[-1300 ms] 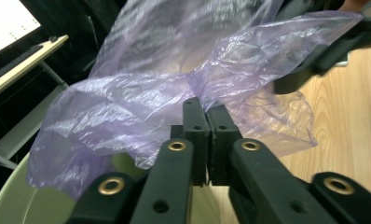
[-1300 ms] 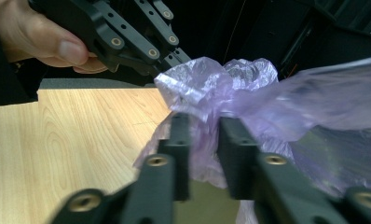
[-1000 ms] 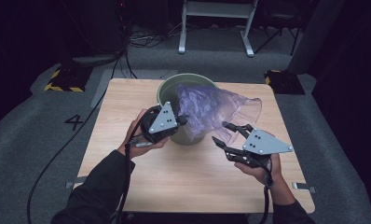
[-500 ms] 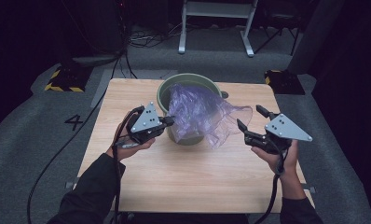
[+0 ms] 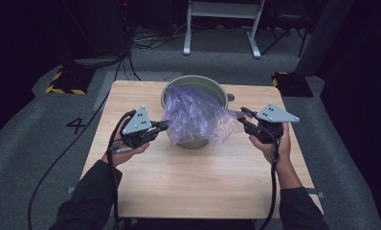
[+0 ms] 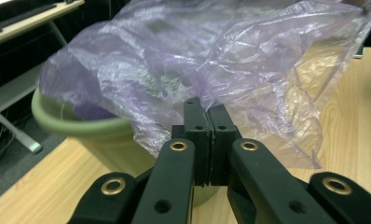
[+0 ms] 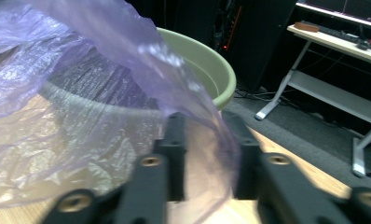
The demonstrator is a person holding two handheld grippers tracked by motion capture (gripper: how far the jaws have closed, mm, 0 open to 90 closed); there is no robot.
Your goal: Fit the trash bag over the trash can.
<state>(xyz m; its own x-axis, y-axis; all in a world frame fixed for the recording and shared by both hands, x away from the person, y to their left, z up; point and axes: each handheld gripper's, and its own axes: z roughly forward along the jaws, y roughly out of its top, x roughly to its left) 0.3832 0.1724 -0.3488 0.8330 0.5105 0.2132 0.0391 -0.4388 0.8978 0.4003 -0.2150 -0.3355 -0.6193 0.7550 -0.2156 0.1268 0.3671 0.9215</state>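
Note:
A pale green bucket [image 5: 194, 82] stands on the wooden table [image 5: 203, 187], with a crumpled translucent purple plastic bag [image 5: 193, 117] draped over its mouth and front. My left gripper [image 5: 165, 125] is at the bag's left side, shut on a fold of the film; in the left gripper view its jaws [image 6: 204, 109] pinch the bag [image 6: 221, 60] in front of the bucket [image 6: 81, 128]. My right gripper [image 5: 241, 117] is at the bag's right corner. Its jaws [image 7: 207, 126] have just been closing. A gap remains, with the bag's film [image 7: 81, 93] hanging between them beside the bucket rim [image 7: 207, 60].
Bare table surface lies in front of the bucket and to both sides. Grey carpet surrounds the table, with a white desk frame [image 5: 222, 28] behind it and cables [image 5: 59, 158] trailing on the floor at the left. A small dark round mark [image 5: 230, 97] sits behind the bucket.
My left gripper has drawn the bag leftward and a little down. The right gripper swung out to the right, then came in to the bag's right corner with narrower jaws. The bag now spreads wider.

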